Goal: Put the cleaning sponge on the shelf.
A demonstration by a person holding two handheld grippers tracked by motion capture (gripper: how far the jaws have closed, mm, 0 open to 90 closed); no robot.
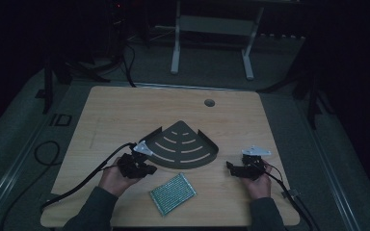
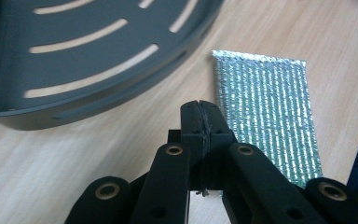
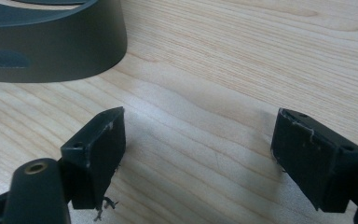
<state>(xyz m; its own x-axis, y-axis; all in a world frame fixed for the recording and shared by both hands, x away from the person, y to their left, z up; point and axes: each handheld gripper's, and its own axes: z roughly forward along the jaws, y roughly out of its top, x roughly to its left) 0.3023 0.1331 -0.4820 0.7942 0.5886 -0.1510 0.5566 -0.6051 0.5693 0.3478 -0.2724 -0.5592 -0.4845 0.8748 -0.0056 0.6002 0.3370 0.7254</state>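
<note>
A dark grey fan-shaped rack (image 1: 183, 144) with curved slots lies in the middle of the wooden table (image 1: 125, 110). A silvery green foil pouch (image 1: 173, 193) lies flat near the front edge. My left gripper (image 1: 149, 169) sits at the rack's left front corner, its jaws shut with nothing between them; in the left gripper view its tips (image 2: 200, 116) hover over bare wood between the rack (image 2: 74, 60) and the pouch (image 2: 268, 116). My right gripper (image 1: 231, 167) rests right of the rack, open and empty (image 3: 198, 140), with the rack's wall (image 3: 51, 42) just ahead.
A round cable hole (image 1: 209, 102) is at the table's far side. Cables trail from both grippers toward the front corners. A white frame stand (image 1: 212, 38) is on the floor beyond the table.
</note>
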